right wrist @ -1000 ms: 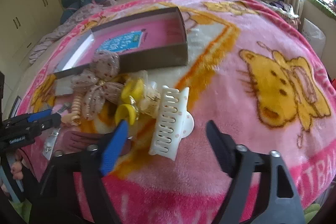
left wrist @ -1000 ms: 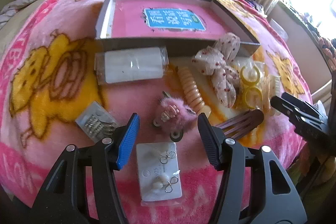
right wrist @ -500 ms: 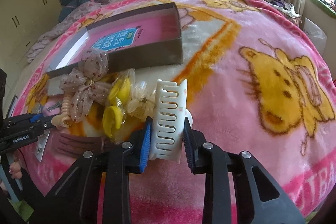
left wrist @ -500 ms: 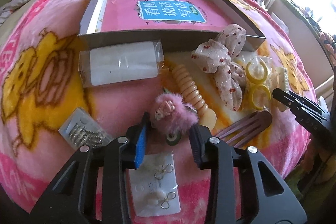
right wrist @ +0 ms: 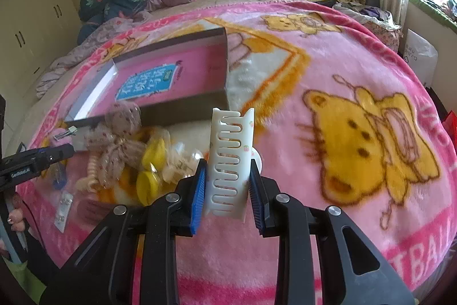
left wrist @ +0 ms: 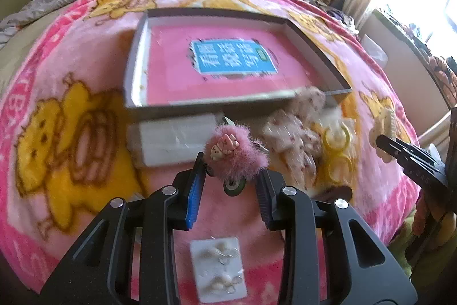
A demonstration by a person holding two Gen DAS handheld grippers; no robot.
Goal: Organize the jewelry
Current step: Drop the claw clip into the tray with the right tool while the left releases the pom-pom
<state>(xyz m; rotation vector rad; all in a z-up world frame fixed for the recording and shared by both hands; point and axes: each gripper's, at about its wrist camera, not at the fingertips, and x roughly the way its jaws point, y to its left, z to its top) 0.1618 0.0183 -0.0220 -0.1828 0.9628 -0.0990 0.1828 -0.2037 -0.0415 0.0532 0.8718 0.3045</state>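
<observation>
Now the left tool (left wrist: 230,176) grips the fluffy pink clip (left wrist: 232,153), the right tool (right wrist: 227,185) the white claw clip (right wrist: 230,159), both newly closed and lifted.

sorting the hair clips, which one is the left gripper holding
The fluffy pink clip, pinched between the left gripper fingers. The white claw clip is in the right gripper; the spotted bow lies on the blanket.

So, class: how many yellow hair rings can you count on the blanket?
2: the upper yellow ring lies beside the dotted bow, and the lower yellow ring is just below it. Others may be hidden.
</observation>
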